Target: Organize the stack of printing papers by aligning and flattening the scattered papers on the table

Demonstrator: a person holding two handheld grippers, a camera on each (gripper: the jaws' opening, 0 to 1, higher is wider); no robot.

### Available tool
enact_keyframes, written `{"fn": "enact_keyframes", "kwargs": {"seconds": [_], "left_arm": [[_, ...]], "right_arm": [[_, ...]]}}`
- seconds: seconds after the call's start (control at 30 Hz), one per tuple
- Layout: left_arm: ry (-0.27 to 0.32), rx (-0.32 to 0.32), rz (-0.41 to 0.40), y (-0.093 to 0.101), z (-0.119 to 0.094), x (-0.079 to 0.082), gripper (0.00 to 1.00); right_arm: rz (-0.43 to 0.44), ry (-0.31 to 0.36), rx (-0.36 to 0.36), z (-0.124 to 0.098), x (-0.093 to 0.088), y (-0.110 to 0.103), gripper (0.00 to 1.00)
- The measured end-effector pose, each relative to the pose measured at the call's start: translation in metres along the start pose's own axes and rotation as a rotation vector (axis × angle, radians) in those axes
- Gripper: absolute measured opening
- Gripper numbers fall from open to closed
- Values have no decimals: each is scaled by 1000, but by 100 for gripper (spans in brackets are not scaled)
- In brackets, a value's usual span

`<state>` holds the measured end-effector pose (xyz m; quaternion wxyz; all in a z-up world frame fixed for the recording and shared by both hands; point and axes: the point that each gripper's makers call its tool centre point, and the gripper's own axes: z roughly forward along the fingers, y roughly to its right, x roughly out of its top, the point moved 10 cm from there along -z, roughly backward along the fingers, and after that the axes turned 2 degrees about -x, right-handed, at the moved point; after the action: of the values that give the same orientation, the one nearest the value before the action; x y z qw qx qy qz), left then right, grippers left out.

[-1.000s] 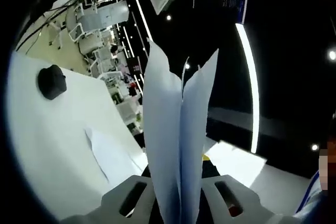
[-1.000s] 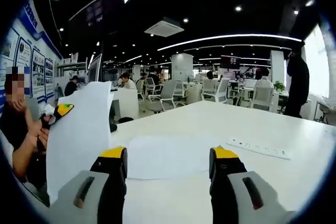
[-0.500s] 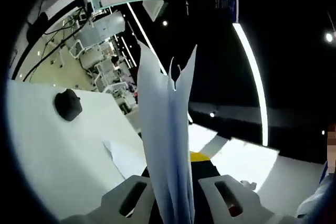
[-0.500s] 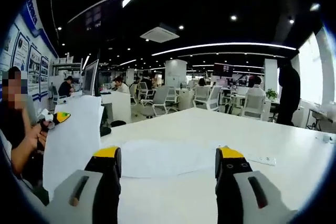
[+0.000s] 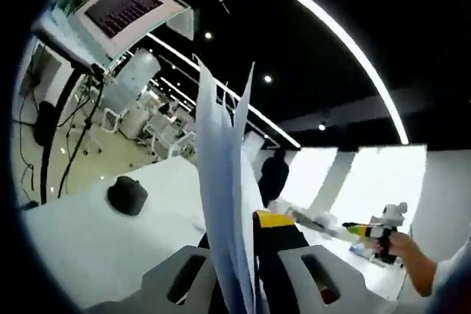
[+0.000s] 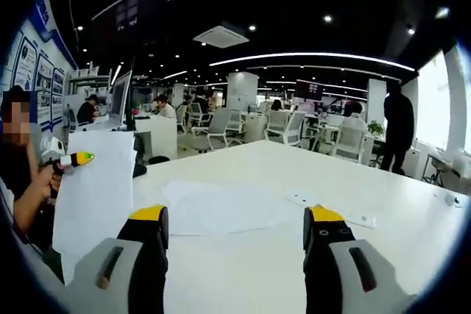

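White table (image 6: 412, 251), a sheet of paper (image 6: 221, 209) lying flat, small white strip (image 6: 331, 211) beside it, black object (image 5: 127, 195).

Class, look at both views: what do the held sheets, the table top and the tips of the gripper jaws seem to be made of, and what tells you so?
Held sheets: thin white paper, matte; they bend and fan apart at the top.
Table top: smooth white laminate or painted board, probably; faint sheen, no grain.
Right gripper jaw tips: yellow, likely plastic or rubber caps on black; the rest is pale grey moulded plastic, by its look.
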<state>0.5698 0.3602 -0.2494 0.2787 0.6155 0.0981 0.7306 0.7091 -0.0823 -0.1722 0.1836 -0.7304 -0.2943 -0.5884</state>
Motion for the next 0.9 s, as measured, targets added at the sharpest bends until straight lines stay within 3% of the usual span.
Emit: {"fn": "enact_keyframes", "kwargs": {"seconds": [0.17, 0.27, 0.4, 0.73, 0.9], "left_arm": [[-28, 34, 144, -5, -7, 3, 7], [-44, 31, 177, -5, -10, 3, 7], [-49, 35, 198, -7, -10, 1, 7], [-57, 40, 222, -16, -5, -9, 8], [-47, 47, 196, -24, -4, -16, 8]], "right_arm": [[-4, -30, 7, 2, 1, 8, 70], [31, -49, 34, 4, 0, 14, 69], [89, -42, 46, 6, 1, 19, 69], [47, -79, 24, 18, 7, 29, 70], [33, -92, 26, 26, 11, 31, 70]]}}
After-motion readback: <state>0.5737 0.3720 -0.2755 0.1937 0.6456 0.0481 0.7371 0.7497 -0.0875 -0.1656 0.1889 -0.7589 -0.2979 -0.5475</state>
